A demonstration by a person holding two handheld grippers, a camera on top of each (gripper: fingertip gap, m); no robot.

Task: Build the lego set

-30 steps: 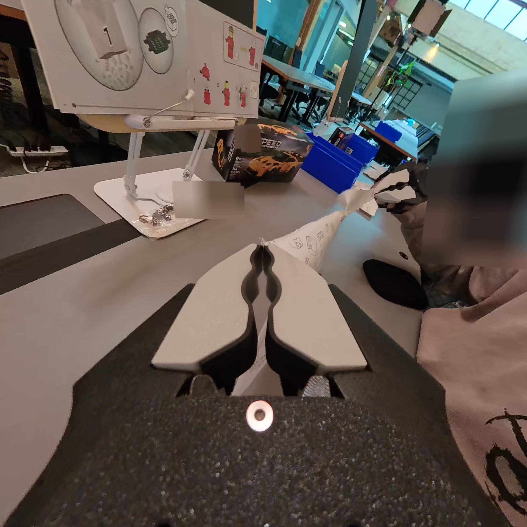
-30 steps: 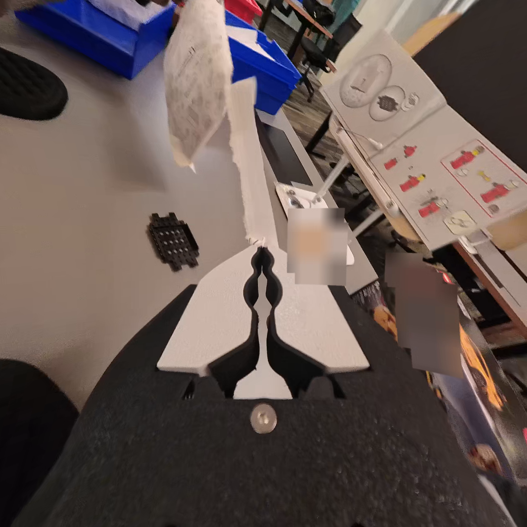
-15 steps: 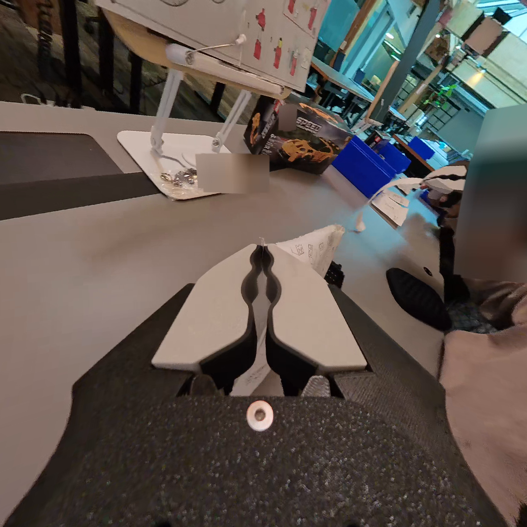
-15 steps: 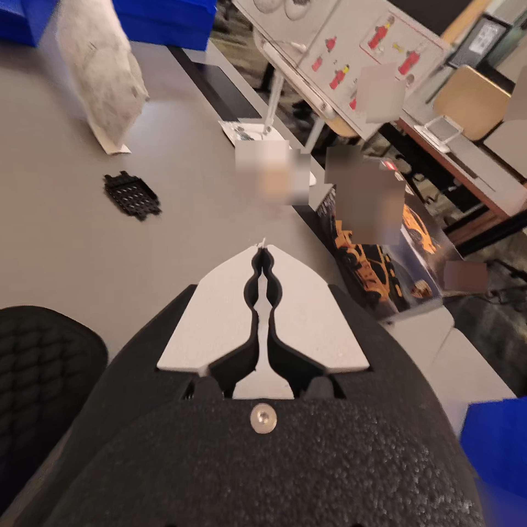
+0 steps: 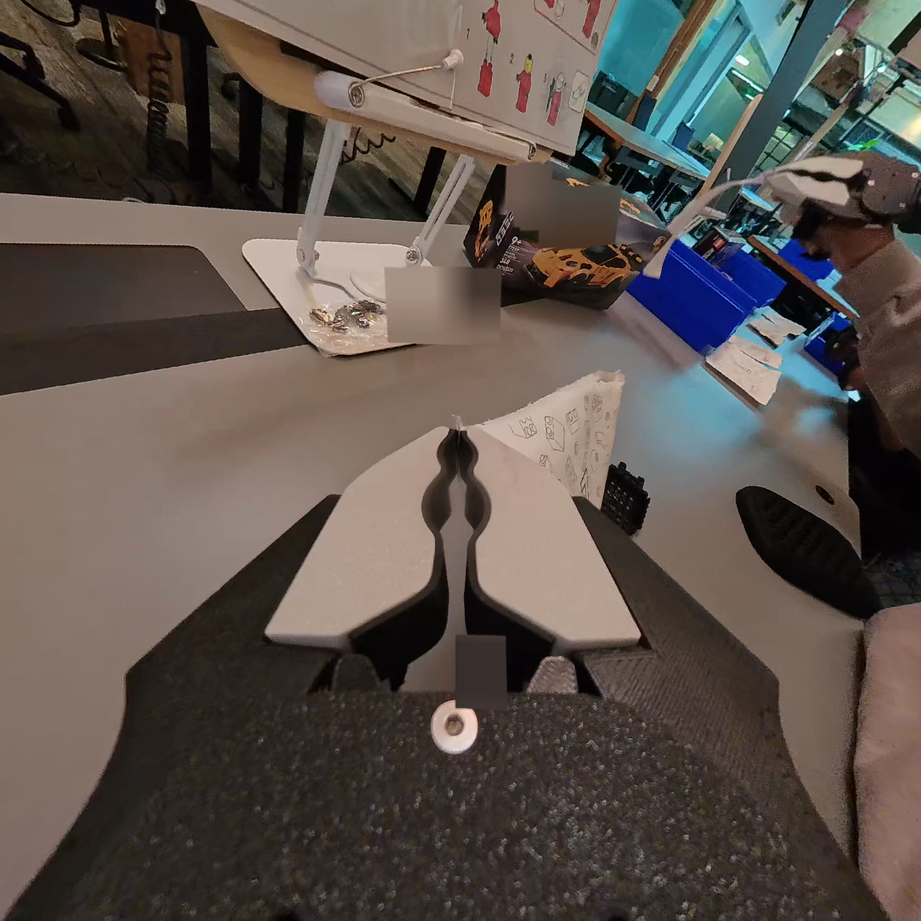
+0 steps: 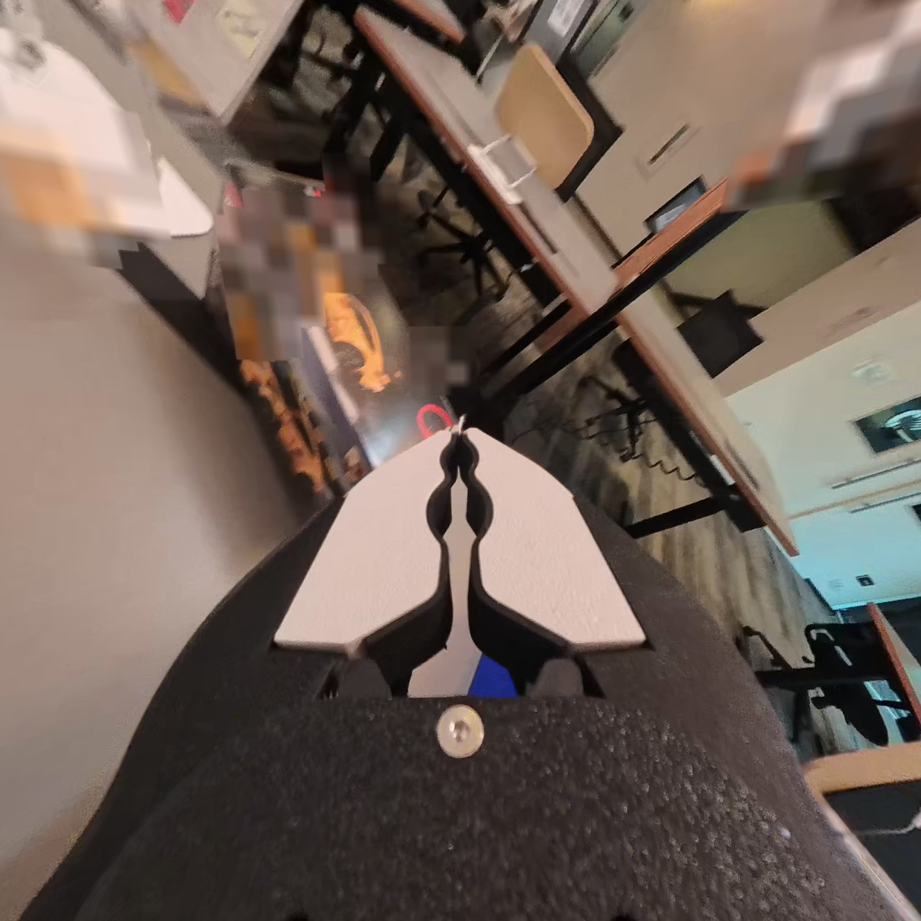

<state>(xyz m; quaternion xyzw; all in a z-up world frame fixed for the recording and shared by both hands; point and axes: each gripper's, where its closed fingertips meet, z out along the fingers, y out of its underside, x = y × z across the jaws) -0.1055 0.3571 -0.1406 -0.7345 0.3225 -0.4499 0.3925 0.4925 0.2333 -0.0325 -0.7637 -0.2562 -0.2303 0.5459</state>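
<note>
Left claw (image 5: 457,432) is pinched shut on the torn paper bag (image 5: 573,438) mid-frame – probably to tip bricks out – right claw (image 5: 817,184) at upper right pinches the torn-off strip (image 5: 697,209).

Blue bins (image 5: 695,304) stand on the grey table (image 5: 149,448) beside a black pad (image 5: 802,548).

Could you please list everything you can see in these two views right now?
paper bag: one, white with printed brick outlines, torn open, in the left gripper
black plate piece: one, on the table right of the bag
torn paper strip: one, white, in the right gripper
instruction booklet: one, on the white stand
small clear bag: one, silvery parts, on the stand base
set box: one, dark with orange car
blue bins: several, far right
table: grey
left gripper: shut
right gripper: shut
</note>
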